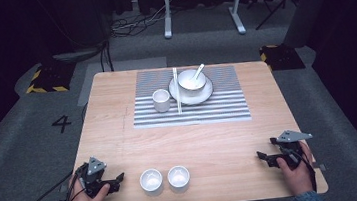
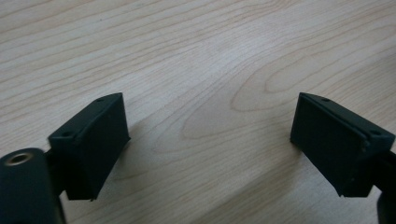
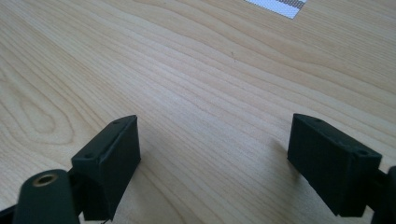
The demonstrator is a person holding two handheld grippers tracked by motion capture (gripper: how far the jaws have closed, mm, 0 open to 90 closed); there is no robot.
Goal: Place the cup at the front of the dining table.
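On a wooden table (image 1: 119,132) lies a striped placemat (image 1: 217,106). On it stand a white cup (image 1: 161,100) and a plate (image 1: 206,93) bearing a bowl (image 1: 191,79) with a spoon (image 1: 198,70); chopsticks (image 1: 177,90) lie beside the plate. Two small white bowls (image 1: 151,179) (image 1: 178,176) sit side by side near the front edge. My left gripper (image 1: 119,178) rests at the front left, left of those bowls, jaws wide apart over bare wood (image 2: 210,130). My right gripper (image 1: 261,155) sits at the front right, also open with nothing between its jaws (image 3: 215,140).
A corner of the placemat (image 3: 280,5) shows far ahead in the right gripper view. Beyond the table stand a white metal frame (image 1: 201,2), cables on the grey floor, and yellow-black marked blocks (image 1: 46,79) (image 1: 277,55).
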